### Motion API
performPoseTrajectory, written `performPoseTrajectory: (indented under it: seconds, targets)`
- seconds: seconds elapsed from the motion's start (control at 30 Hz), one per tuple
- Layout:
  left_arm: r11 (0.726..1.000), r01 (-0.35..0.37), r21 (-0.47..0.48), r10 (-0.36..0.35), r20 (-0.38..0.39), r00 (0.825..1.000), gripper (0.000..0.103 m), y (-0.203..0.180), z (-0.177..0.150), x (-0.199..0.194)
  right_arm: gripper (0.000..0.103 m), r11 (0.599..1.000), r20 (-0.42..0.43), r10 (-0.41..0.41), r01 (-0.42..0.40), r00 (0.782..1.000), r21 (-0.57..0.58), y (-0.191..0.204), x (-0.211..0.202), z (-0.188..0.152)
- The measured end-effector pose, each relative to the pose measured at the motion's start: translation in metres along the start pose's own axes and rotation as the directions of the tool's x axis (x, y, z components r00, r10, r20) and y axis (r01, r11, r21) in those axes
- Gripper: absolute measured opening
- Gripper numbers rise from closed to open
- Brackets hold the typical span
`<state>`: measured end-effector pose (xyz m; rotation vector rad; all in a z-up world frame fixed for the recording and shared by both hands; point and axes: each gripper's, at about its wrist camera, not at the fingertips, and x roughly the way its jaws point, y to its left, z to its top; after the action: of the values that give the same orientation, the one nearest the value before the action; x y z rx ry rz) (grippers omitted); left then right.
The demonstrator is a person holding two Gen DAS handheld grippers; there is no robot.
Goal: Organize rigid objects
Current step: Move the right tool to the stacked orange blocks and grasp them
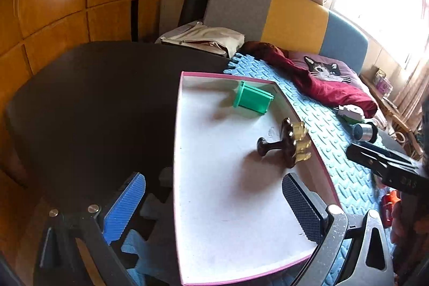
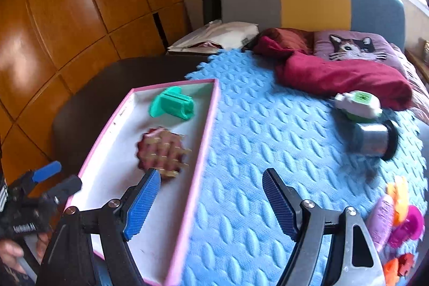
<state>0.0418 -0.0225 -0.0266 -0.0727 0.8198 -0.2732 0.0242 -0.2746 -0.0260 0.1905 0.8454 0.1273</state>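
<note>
Both your grippers are wide open and hold nothing. Your right gripper [image 2: 211,192] hangs over the blue mat [image 2: 268,130], with the pink-edged box [image 2: 206,130] under its left finger. Ahead and to the right of your jaws lies a shiny metal can [image 2: 375,138] on its side, with a black rim. It looks hard, smooth and maybe slippery, and it could roll. Grab it across its round middle. Your left gripper [image 1: 214,205] waits over the box, behind the brown massage brush [image 1: 284,144].

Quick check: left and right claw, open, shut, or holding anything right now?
Left claw: open, holding nothing, over the pink-rimmed box.
Right claw: open, holding nothing, over the blue mat.
</note>
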Motion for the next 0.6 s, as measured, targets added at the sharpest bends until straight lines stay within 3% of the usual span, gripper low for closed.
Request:
performPoseTrajectory:
  seconds: [0.23, 0.43, 0.6]
  targets:
    - [1.0, 0.024, 0.016, -0.023, -0.018, 1.0, 0.103, -0.009, 0.0, 0.004, 0.08, 0.989, 0.012, -0.109, 0.108, 0.994, 0.1, -0.065, -0.05, -0.017]
    - [0.997, 0.059, 0.049, -0.058, -0.027, 0.998, 0.103, -0.022, 0.0, 0.003, 0.08, 0.931, 0.025, -0.225, 0.207, 0.974, 0.302, -0.143, -0.103, -0.038]
    - [0.992, 0.087, 0.087, -0.085, -0.033, 0.996, 0.103, -0.036, 0.002, 0.002, 0.08, 0.89, -0.029, -0.216, 0.209, 0.976, 0.406, -0.178, -0.124, -0.064]
